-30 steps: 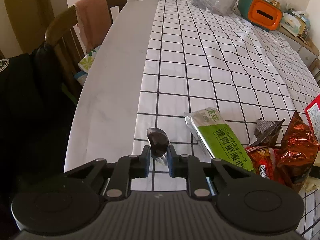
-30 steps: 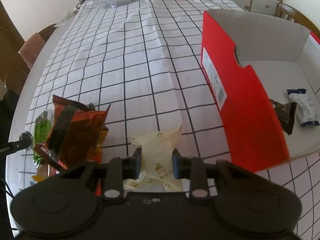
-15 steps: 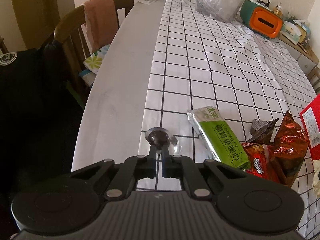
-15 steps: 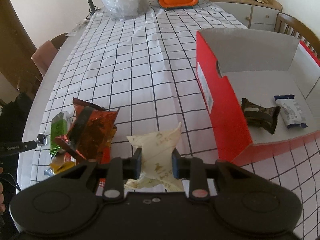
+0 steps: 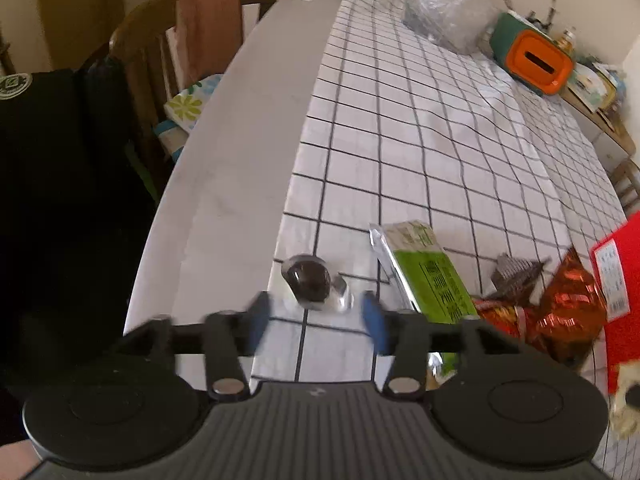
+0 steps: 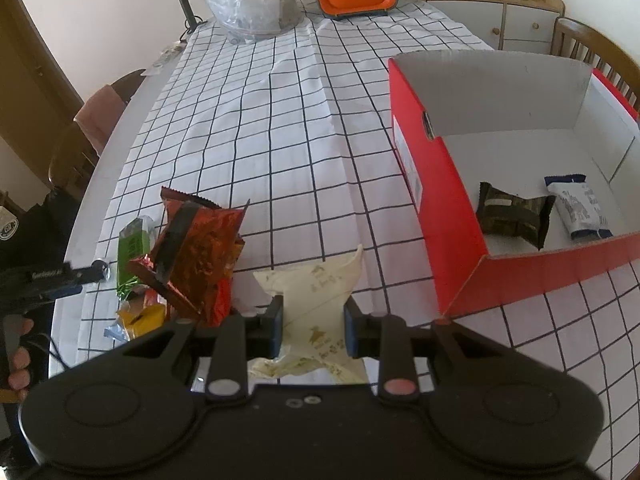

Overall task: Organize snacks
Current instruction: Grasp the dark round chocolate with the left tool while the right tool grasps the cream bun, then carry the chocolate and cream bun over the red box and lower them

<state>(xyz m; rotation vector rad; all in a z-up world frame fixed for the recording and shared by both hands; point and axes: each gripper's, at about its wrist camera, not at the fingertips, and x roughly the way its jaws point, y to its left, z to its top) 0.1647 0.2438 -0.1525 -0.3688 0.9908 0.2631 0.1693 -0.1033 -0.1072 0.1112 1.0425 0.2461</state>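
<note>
We are in a home dining room: a checked tablecloth [image 6: 280, 128] on the table, wooden chairs [image 5: 156, 68] at ten o'clock, a sideboard [image 6: 520, 24] at one o'clock.

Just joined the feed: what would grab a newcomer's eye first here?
The red box on the right of the checked cloth, already holding two packets. Next, the cream packet pinched in the right gripper. Left of it is a heap of loose snacks topped by a shiny orange bag.
</note>
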